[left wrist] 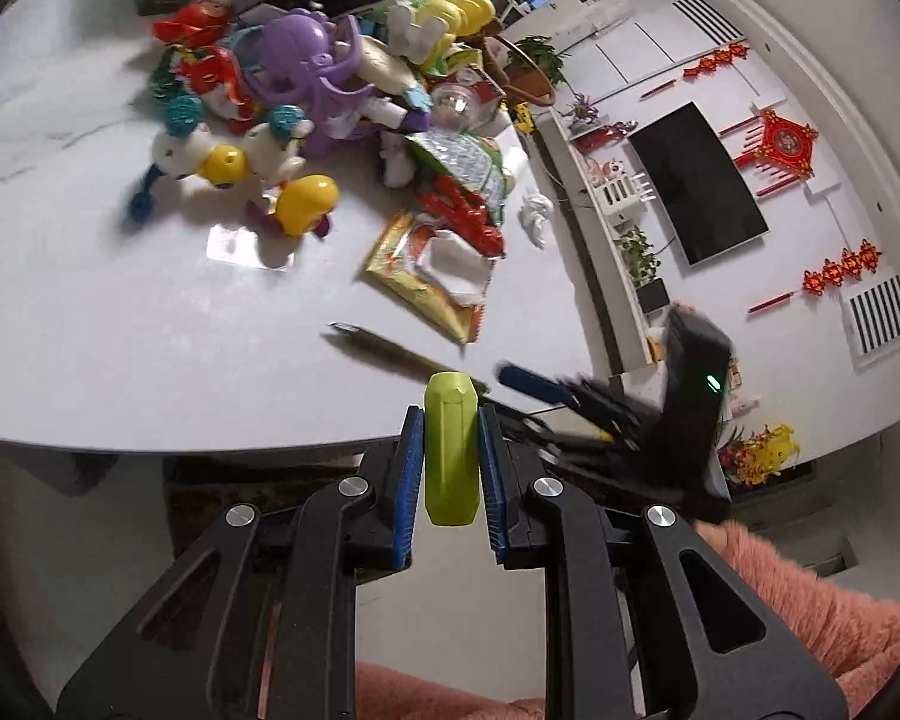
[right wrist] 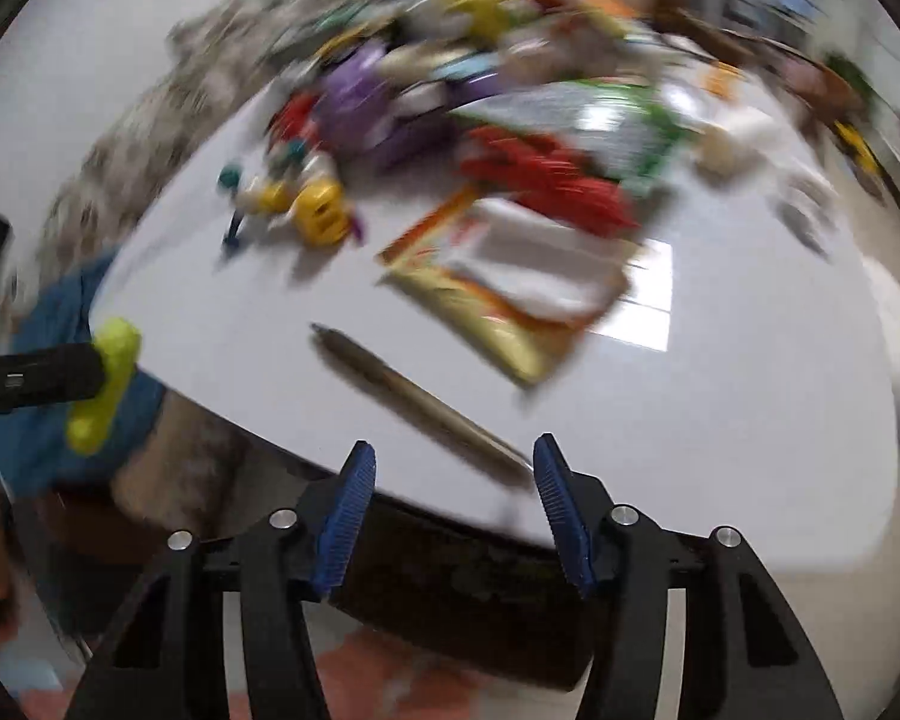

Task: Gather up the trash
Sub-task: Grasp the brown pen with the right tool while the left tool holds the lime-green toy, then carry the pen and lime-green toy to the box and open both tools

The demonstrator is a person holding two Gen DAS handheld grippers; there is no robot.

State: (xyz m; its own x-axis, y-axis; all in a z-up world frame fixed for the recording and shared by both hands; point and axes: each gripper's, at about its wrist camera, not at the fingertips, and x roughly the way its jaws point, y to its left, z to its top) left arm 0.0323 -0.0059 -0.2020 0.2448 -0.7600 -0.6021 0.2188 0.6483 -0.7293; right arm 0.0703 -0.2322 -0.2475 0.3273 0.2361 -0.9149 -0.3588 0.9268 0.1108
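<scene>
Pinching a lime-green plastic piece [left wrist: 452, 450] between its blue pads, the left gripper [left wrist: 450, 462] hangs just over the near edge of the white table [left wrist: 150, 330]. The right gripper [right wrist: 453, 504] stands spread with nothing between its jaws, above that same edge; its view is blurred. Just beyond it a brown pen [right wrist: 414, 399] lies slantwise on the table. Farther in rests a torn gold-and-orange snack wrapper [left wrist: 426, 276], with a white paper scrap on top. Behind that, a heap of toys, a red lobster [left wrist: 465, 216], yellow-beaked ducks [left wrist: 258, 174] and a purple octopus [left wrist: 318, 60], is mixed with more wrappers.
</scene>
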